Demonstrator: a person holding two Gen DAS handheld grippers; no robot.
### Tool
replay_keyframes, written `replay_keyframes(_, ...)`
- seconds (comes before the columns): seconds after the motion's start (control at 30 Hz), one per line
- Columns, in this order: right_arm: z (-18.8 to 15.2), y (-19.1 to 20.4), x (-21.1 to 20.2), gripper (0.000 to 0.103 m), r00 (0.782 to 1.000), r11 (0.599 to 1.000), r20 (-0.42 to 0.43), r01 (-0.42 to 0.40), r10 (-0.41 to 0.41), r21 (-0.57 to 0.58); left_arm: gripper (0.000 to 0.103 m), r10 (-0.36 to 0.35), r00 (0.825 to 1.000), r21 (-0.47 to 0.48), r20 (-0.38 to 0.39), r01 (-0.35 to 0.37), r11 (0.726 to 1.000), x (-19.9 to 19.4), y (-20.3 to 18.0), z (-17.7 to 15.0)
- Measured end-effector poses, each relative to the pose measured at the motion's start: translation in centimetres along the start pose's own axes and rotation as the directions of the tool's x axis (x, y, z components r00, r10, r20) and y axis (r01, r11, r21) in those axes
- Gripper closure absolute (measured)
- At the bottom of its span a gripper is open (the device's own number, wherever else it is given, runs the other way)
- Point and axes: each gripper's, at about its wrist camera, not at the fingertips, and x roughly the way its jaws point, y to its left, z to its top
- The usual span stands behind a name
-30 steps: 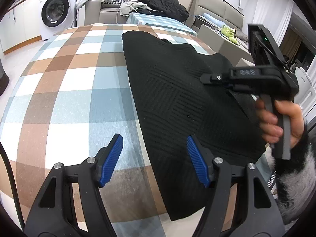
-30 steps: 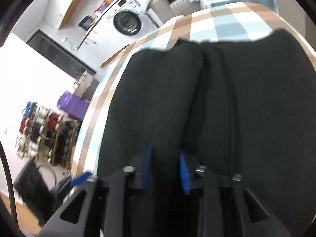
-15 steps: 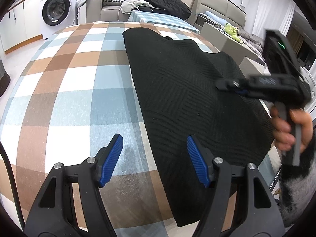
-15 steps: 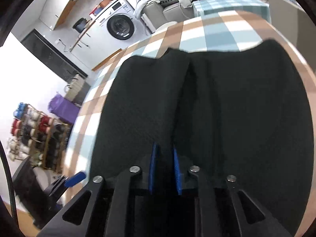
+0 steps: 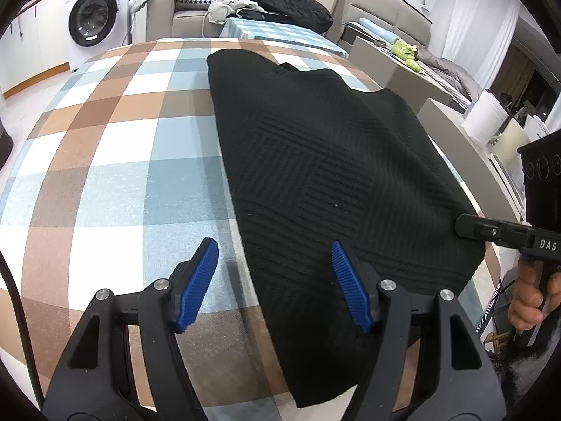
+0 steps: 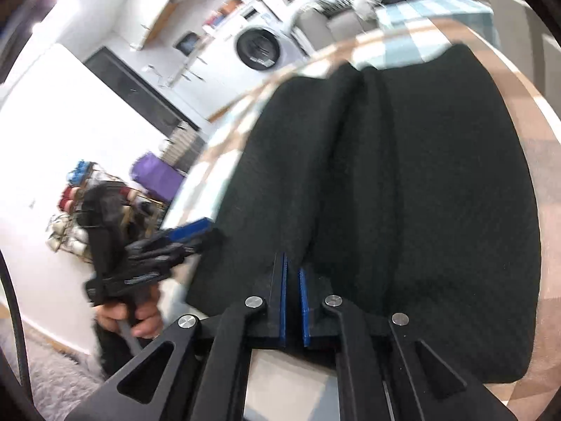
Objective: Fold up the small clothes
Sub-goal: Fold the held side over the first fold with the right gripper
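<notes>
checked brown, blue and white cloth [image 5: 105, 182] is covering the table i am working at, and a white washing machine [image 5: 93, 22] is standing against the far wall beside a beige sofa [image 5: 168, 17] heaped with clothes. i am holding my left gripper [image 5: 275, 284] steady over the near edge of the table, its blue ribbed pads [image 5: 198, 282] standing well apart and released, gripping nothing; the left edge of the black knitted garment [image 5: 333, 182] is running up between them, with one pad over bare cloth and the other over the knit. my right gripper [image 6: 292, 301] is sitting at the garment's near right edge, its jaws having just been closing, and its blue pads [image 6: 283, 301] are now clenched with only a thin slit showing; i cannot tell whether any knit is caught in that slit. the garment is lying flat on the right half of the table, a long crease running away from me down its middle. my right hand [image 5: 529, 301] is gripping the black handle at the picture's edge, and my left hand [image 6: 135, 315] is gripping its own handle off the table's corner.
</notes>
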Motion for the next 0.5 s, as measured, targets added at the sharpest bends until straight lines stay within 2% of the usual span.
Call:
replay_keyframes(0.03,0.0,-0.1,-0.1,0.097,1.000,1.000,-0.003,0.007,-0.007,-0.001,0.038,0.000,1.000,0.001,-0.001,0.000,1.000,0.0,0.0,0.0)
replay_keyframes(0.1,-0.4,-0.7,0.4,0.097,0.996,0.997,-0.049,0.076,-0.077,-0.007,0.038,0.001,1.000,0.002,-0.007,-0.001,1.000,0.1,0.0,-0.2)
replay_keyframes(0.17,-0.9,-1.0,1.4,0.092,0.989,0.993,-0.092,0.114,-0.114,-0.005,0.038,0.001,1.000,0.004,-0.015,-0.001,1.000,0.2,-0.1,-0.4)
replay_keyframes(0.27,-1.1,-0.8,1.8,0.089,0.992,0.997,-0.099,0.080,-0.079,0.005,0.038,-0.004,1.000,0.009,-0.017,0.004,1.000,0.0,-0.2,-0.7)
replay_keyframes(0.4,-1.2,-0.5,2.2,0.088,0.991,0.996,-0.104,0.080,-0.084,-0.038,0.038,-0.006,1.000,0.010,-0.022,0.006,1.000,0.2,-0.2,-0.8)
replay_keyframes(0.47,-1.0,0.4,2.4,0.094,0.991,0.995,-0.092,0.087,-0.092,-0.056,0.038,-0.005,1.000,0.013,-0.018,0.005,1.000,0.0,-0.3,-0.8)
replay_keyframes(0.5,-0.7,1.0,1.8,0.095,0.995,0.995,-0.068,0.064,-0.069,-0.073,0.038,-0.007,1.000,0.014,-0.015,0.007,1.000,-0.2,-0.4,-0.8)
